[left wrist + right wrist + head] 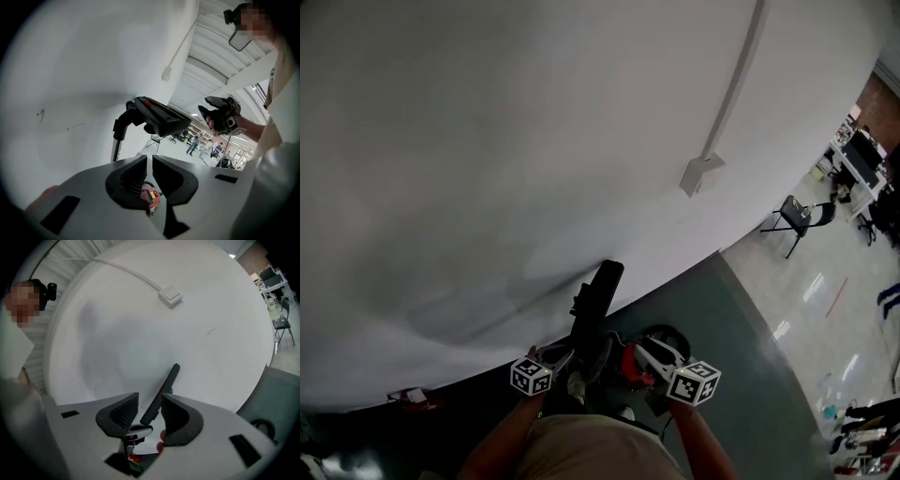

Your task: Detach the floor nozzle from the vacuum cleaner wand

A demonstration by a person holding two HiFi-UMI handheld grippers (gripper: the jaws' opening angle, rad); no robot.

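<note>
1 floor nozzle [157,115], 1 wand [114,152] | left gripper [150,157] fingers nearly closed, empty | right gripper [150,401] fingers apart, empty

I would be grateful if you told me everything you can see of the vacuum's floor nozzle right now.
The floor nozzle is a long, flat, black head, plastic by its look, with a thin red strip along its top. A curved black neck joins it to the silvery wand, so it is still attached. It hangs tilted in the air before the white wall. Apart from the neck, nothing visibly touches it.
</note>
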